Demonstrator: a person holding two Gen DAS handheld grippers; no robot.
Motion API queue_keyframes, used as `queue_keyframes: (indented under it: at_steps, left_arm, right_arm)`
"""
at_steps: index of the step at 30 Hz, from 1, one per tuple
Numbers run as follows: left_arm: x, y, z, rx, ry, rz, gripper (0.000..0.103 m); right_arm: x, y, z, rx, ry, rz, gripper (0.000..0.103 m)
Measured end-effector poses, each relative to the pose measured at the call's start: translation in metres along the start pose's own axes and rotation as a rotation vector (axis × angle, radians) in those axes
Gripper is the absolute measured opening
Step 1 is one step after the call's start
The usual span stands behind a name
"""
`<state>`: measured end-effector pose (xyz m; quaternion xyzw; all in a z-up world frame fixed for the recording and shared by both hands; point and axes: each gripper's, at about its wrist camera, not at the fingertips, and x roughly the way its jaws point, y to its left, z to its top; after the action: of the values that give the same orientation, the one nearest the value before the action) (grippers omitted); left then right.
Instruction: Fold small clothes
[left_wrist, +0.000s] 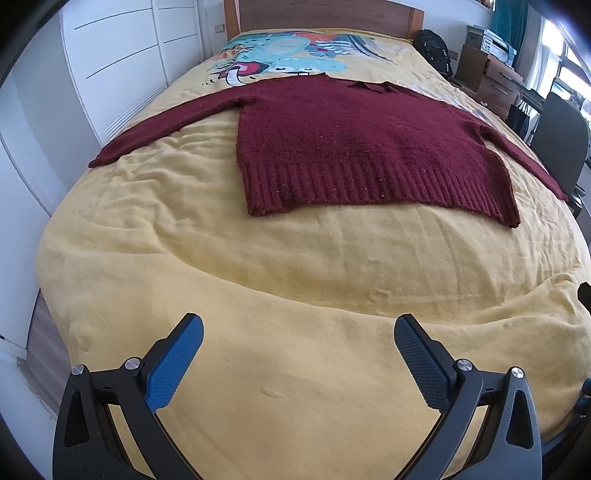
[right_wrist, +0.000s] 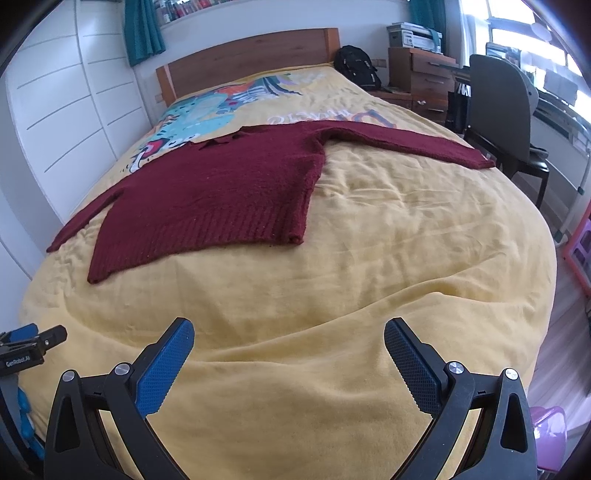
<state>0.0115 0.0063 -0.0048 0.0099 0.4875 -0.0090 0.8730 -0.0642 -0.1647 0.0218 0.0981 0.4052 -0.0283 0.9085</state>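
A dark red knitted sweater (left_wrist: 369, 147) lies flat on the yellow bedspread (left_wrist: 295, 277), both sleeves spread out to the sides, ribbed hem toward me. It also shows in the right wrist view (right_wrist: 218, 188). My left gripper (left_wrist: 298, 328) is open and empty, above the foot of the bed, well short of the hem. My right gripper (right_wrist: 289, 332) is open and empty, also near the foot of the bed. The left gripper's body shows at the left edge of the right wrist view (right_wrist: 33, 347).
A wooden headboard (left_wrist: 321, 14) stands at the far end. White wardrobe doors (left_wrist: 122, 55) run along the left. A black backpack (right_wrist: 358, 66), wooden drawers (right_wrist: 424, 74) and a dark chair (right_wrist: 498, 110) stand to the right of the bed.
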Motion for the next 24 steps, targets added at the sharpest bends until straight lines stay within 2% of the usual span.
queue_keyframes:
  at_steps: [11,24]
  left_arm:
    - [0.0050,-0.0017,0.0021,0.007,0.017,0.012,0.102]
    - [0.0071,0.0047,0.0047,-0.023,0.043,-0.009,0.102]
  right_arm:
    - [0.0054,-0.0048,-0.0008,0.018,0.017,0.006,0.103]
    - [0.0101,-0.0051,0.0024,0.020,0.021,0.012,0.103]
